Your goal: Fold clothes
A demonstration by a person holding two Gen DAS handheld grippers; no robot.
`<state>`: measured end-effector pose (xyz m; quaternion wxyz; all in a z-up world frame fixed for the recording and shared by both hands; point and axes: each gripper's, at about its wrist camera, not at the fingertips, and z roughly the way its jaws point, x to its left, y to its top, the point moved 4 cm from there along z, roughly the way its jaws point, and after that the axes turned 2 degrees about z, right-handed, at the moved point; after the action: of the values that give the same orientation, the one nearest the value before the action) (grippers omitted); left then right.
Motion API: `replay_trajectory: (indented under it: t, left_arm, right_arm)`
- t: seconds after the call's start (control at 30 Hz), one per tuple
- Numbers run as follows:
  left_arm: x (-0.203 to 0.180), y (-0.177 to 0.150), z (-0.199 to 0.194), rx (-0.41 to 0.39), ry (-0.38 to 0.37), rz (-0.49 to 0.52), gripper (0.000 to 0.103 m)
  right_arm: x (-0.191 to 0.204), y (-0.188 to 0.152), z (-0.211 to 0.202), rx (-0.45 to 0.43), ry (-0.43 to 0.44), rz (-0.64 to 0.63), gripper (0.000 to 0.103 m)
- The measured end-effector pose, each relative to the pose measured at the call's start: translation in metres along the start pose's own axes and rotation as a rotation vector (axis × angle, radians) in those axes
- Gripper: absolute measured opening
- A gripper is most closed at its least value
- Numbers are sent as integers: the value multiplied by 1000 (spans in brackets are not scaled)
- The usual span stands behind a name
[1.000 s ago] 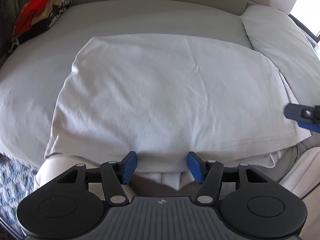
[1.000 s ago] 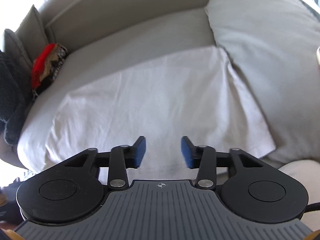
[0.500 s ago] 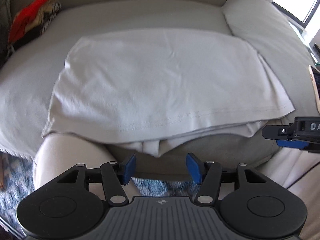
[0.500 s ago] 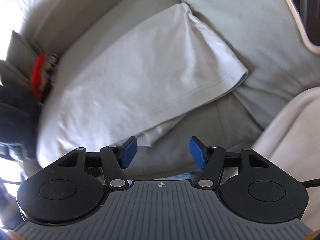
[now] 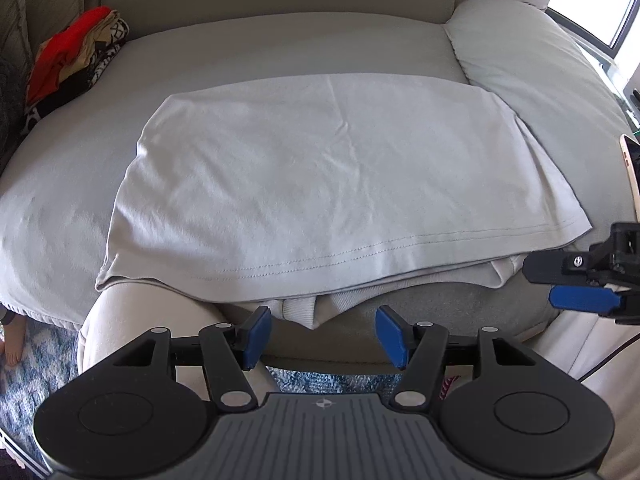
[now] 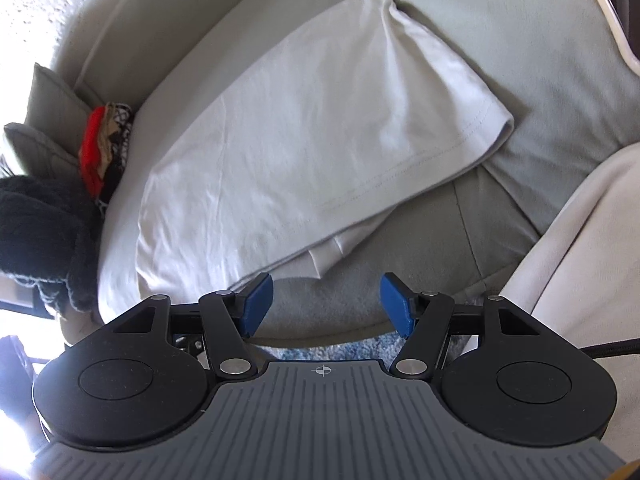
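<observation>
The shirt (image 5: 336, 184) lies folded once on the sofa (image 5: 280, 48) at 12 o'clock, both grippers, left (image 5: 323, 334) and right (image 6: 326, 304), hover with jaws open and empty, so the next fold probably needs a side edge gripped.

A folded pale grey cotton T-shirt (image 5: 328, 184) lies flat on the seat of a beige fabric sofa (image 5: 260, 52), its stitched hem at the front edge, where under-layers hang over. Behind it to the left, a pile of red, tan and black-patterned clothes (image 5: 74, 64) sits in the sofa's corner. A light grey cushion (image 5: 532, 68) lies to the shirt's right, touching it. Before the sofa, a blue-and-white patterned rug (image 5: 40, 364) covers the floor.
</observation>
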<state>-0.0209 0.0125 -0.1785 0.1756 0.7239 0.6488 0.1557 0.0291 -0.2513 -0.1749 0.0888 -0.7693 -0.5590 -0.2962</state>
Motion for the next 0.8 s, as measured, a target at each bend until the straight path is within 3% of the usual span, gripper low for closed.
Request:
replay_trajectory:
  t: [0.8]
  left_arm:
    - [11,-3,-1,-28,-19,-16,61]
  right_arm:
    - [14,-10,12,39,-21,-3,65]
